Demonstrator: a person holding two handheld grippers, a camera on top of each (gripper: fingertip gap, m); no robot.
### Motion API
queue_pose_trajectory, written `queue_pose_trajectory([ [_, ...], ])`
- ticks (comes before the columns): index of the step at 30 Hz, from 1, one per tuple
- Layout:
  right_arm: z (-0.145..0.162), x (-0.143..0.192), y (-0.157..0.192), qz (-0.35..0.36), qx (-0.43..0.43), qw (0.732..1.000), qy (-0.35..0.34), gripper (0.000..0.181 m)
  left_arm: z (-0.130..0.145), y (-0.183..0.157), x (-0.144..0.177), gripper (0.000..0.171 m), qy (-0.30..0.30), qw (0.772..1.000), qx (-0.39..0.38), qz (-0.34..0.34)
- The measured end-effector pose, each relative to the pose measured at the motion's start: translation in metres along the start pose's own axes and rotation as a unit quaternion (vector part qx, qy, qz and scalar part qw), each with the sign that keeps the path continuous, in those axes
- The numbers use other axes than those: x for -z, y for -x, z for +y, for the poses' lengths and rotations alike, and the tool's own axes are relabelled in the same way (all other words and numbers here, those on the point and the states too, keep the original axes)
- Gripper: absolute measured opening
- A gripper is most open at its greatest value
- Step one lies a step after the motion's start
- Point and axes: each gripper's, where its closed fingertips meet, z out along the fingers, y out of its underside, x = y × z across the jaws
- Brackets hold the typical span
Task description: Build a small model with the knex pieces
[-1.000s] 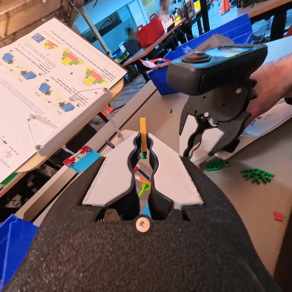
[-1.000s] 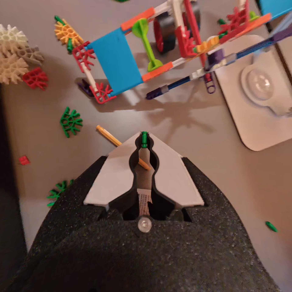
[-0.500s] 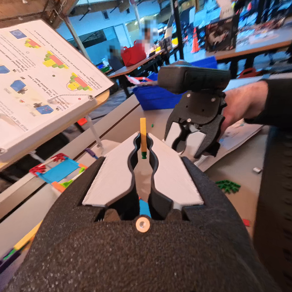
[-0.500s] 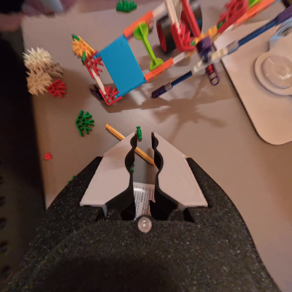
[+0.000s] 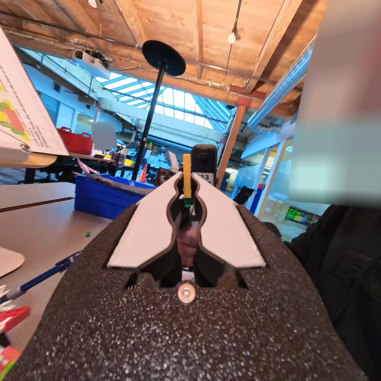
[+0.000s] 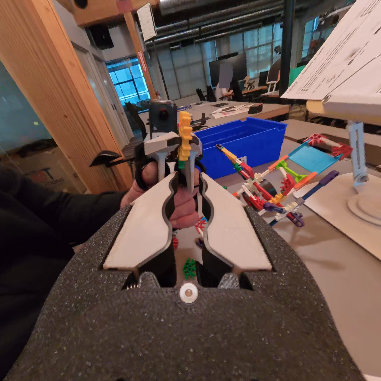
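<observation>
The flat yellow toothed plastic connector (image 5: 187, 177) is sitting clamped in the left gripper (image 5: 187, 175), now lifted off the table and facing the right gripper (image 6: 187, 177), whose jaws are standing apart, empty, having released the short green rod.

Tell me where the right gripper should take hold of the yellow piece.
Probably its toothed upper half: the yellow piece stands upright, that end clear above the left gripper, which pinches its lower part. Bring the open right gripper in from the front, level with it.

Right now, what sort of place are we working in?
Likely a shared workshop or makerspace: long work tables, blue parts bin, a half-built rod-and-connector toy model, timber ceiling with skylights.
</observation>
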Motion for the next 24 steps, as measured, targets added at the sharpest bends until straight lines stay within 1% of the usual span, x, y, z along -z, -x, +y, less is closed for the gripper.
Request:
queue_pose_trajectory([
  [3,-0.004,-0.002,0.004,-0.018,-0.029,0.999,-0.02,0.02,0.002,-0.002,-0.005,0.004,-0.005,1.0,0.005,0.007],
  [5,-0.011,-0.001,0.008,-0.025,-0.03,0.998,-0.041,0.02,0.007,-0.002,-0.008,0.005,0.002,1.0,0.002,0.007],
  [7,-0.014,0.0,0.008,-0.017,-0.015,0.999,-0.044,0.007,0.008,-0.004,-0.009,0.005,0.001,1.0,0.002,0.012],
  [9,-0.013,0.002,0.006,-0.008,-0.008,0.999,-0.037,0.005,0.01,-0.003,-0.009,0.006,0.008,1.0,-0.003,0.009],
  [11,-0.008,0.003,0.004,0.001,0.013,1.0,-0.019,0.005,0.012,-0.003,-0.007,0.008,0.028,0.999,-0.027,0.001],
  [13,-0.003,0.006,0.001,0.023,0.056,0.998,0.008,0.005,0.012,-0.005,-0.004,0.012,0.051,0.997,-0.054,-0.003],
  [15,0.009,0.008,-0.006,0.058,0.109,0.991,0.054,0.005,0.014,-0.004,-0.001,0.02,0.099,0.991,-0.087,-0.016],
  [16,0.014,0.01,-0.009,0.073,0.137,0.985,0.073,0.005,0.015,-0.004,0.002,0.02,0.128,0.986,-0.105,-0.022],
  [17,0.019,0.011,-0.012,0.086,0.163,0.979,0.092,0.005,0.019,-0.003,0.006,0.022,0.168,0.976,-0.134,-0.03],
  [18,0.023,0.012,-0.017,0.105,0.19,0.97,0.111,0.005,0.023,-0.002,0.01,0.026,0.209,0.963,-0.169,-0.037],
  [19,0.026,0.013,-0.022,0.125,0.219,0.959,0.13,0.005,0.028,-0.002,0.013,0.026,0.253,0.945,-0.202,-0.041],
  [20,0.03,0.014,-0.025,0.142,0.251,0.946,0.15,0.005,0.034,-0.002,0.017,0.026,0.299,0.923,-0.237,-0.044],
  [22,0.036,0.015,-0.031,0.172,0.311,0.916,0.186,0.005,0.044,0.008,0.027,0.026,0.388,0.864,-0.315,-0.067],
  [23,0.039,0.015,-0.032,0.18,0.339,0.901,0.202,0.005,0.047,0.012,0.03,0.026,0.417,0.836,-0.349,-0.074],
  [24,0.04,0.014,-0.03,0.182,0.362,0.89,0.212,0.005,0.051,0.014,0.034,0.025,0.444,0.814,-0.367,-0.073],
])
